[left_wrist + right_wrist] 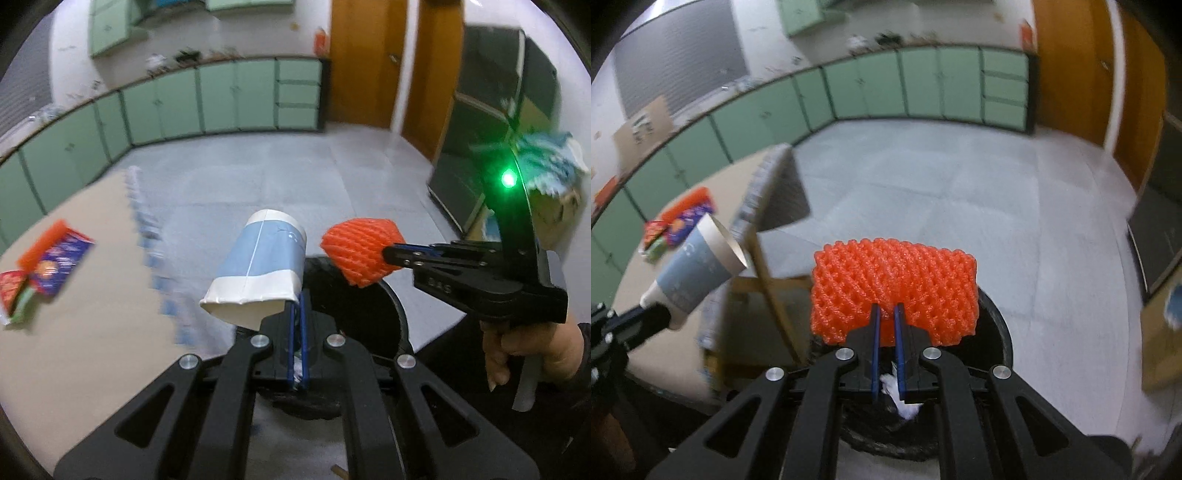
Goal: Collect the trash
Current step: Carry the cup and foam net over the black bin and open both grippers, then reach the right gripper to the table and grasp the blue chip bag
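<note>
Above black bin (pixel 997 325): paper cup (pixel 258 266) pinched by left gripper (pixel 297 314), orange foam net (pixel 894 284) by right gripper (pixel 886 317); release best made once centred over opening.

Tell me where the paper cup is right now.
The paper cup is pinched in the left gripper, left of the orange foam net, by the black bin.

place: I'm in a kitchen-like room | evidence: green cabinets (pixel 207 99) under a cluttered counter (pixel 177 64), tiled floor (pixel 942 192), wooden doors (pixel 364 59), round table (pixel 92 295)
</note>
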A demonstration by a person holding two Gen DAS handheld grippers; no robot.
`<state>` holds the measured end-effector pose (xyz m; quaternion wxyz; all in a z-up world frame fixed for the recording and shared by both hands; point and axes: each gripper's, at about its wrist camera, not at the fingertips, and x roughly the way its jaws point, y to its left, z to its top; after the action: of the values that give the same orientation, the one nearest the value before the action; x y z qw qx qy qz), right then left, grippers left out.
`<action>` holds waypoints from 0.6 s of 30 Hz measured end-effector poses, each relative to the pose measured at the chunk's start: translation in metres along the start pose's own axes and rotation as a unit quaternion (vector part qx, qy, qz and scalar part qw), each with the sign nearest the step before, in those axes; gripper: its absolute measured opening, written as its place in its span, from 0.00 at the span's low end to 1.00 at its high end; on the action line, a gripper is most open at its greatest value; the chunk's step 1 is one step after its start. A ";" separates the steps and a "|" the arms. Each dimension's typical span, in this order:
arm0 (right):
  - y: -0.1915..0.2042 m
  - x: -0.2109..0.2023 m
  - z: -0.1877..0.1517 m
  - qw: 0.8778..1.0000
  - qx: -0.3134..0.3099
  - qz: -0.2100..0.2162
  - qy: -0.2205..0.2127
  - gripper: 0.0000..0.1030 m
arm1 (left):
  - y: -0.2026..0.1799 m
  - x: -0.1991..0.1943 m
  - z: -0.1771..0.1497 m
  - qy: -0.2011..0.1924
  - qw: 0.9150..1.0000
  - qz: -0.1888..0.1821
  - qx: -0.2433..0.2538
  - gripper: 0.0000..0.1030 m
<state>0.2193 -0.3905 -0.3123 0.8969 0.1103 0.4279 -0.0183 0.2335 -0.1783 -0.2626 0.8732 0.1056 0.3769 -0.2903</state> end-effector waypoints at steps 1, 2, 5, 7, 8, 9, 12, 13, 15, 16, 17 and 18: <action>-0.008 0.008 -0.003 1.000 0.010 -0.003 0.010 0.08 | -0.007 0.017 -0.001 0.013 1.000 -0.008 0.010 0.01; -0.014 0.016 -0.005 0.999 0.022 -0.005 0.023 0.09 | -0.011 0.028 -0.001 0.023 0.999 -0.014 0.018 0.02; -0.030 0.028 -0.010 0.997 0.065 0.006 0.050 0.20 | -0.023 0.071 -0.007 0.058 0.997 -0.032 0.031 0.07; -0.039 0.028 -0.009 0.996 0.078 0.010 0.042 0.24 | -0.024 0.091 -0.012 0.069 0.997 -0.021 0.039 0.26; -0.040 0.027 -0.008 0.996 0.078 0.005 0.038 0.25 | -0.023 0.102 -0.014 0.073 0.996 -0.015 0.038 0.27; -0.042 0.027 -0.008 0.996 0.080 0.005 0.038 0.26 | -0.020 0.108 -0.016 0.078 0.996 -0.017 0.033 0.27; -0.045 0.026 -0.011 0.995 0.089 0.004 0.039 0.26 | -0.013 0.110 -0.018 0.079 0.997 -0.011 0.022 0.27; -0.043 0.026 -0.010 0.995 0.092 0.005 0.036 0.26 | -0.009 0.106 -0.018 0.077 0.997 -0.010 0.018 0.29; -0.044 0.028 -0.005 0.995 0.094 0.006 0.033 0.29 | -0.004 0.094 -0.016 0.068 0.998 0.001 0.010 0.42; -0.043 0.028 -0.003 0.995 0.092 0.005 0.033 0.33 | 0.001 0.084 -0.017 0.059 0.998 0.008 0.005 0.56; -0.038 0.027 -0.002 0.996 0.085 0.003 0.031 0.34 | 0.000 0.072 -0.012 0.050 0.999 0.015 0.000 0.61; -0.031 0.027 0.001 0.997 0.072 0.001 0.027 0.34 | 0.006 0.059 -0.011 0.038 0.999 0.024 -0.008 0.66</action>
<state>0.2328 -0.4192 -0.3378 0.8747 0.1757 0.4495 -0.0457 0.2622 -0.1944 -0.3131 0.8659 0.1186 0.4096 -0.2615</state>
